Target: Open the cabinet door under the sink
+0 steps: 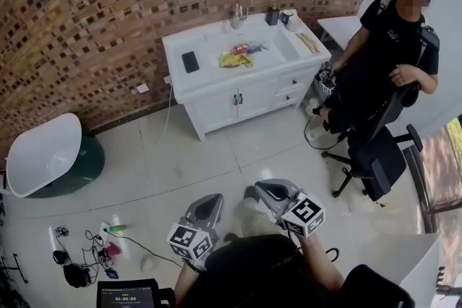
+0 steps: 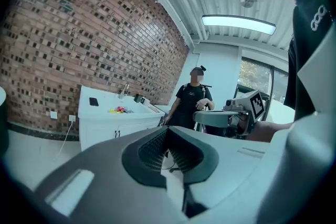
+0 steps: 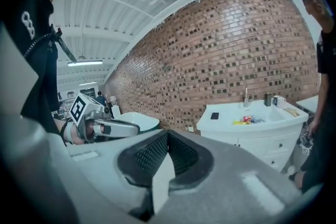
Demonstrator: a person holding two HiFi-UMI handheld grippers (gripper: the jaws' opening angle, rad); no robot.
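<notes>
Head view, left gripper (image 1: 208, 204): I am holding it low over the tiled floor (image 1: 216, 155), with the jaws pressed together and gripping nothing.
Head view, right gripper (image 1: 268, 190): I am carrying it just beside the left one, likewise clenched and empty.
Head view, cabinet doors (image 1: 235, 102): they are sitting closed under the sink (image 1: 287, 47) of the white vanity, against the brick wall (image 1: 108, 3) and well apart from both grippers.
Head view, countertop: a black phone (image 1: 190, 61) and a yellow packet (image 1: 235, 60) are lying left of the basin.
Head view, person (image 1: 382, 58): dressed in black, this person is waiting at the vanity's right end, by a black office chair (image 1: 379, 159).
Left gripper view, left gripper (image 2: 168, 131): I am seeing its ribbed pads meeting at the tips, with nothing between them.
Left gripper view, cabinet doors (image 2: 107, 135): they are showing shut, far beyond the jaws and left of them.
Right gripper view, right gripper (image 3: 167, 134): its jaws are closing tip to tip on nothing.
Right gripper view, cabinet doors (image 3: 248, 142): they are standing closed below the counter, off to the right and well apart from the jaws.
</notes>
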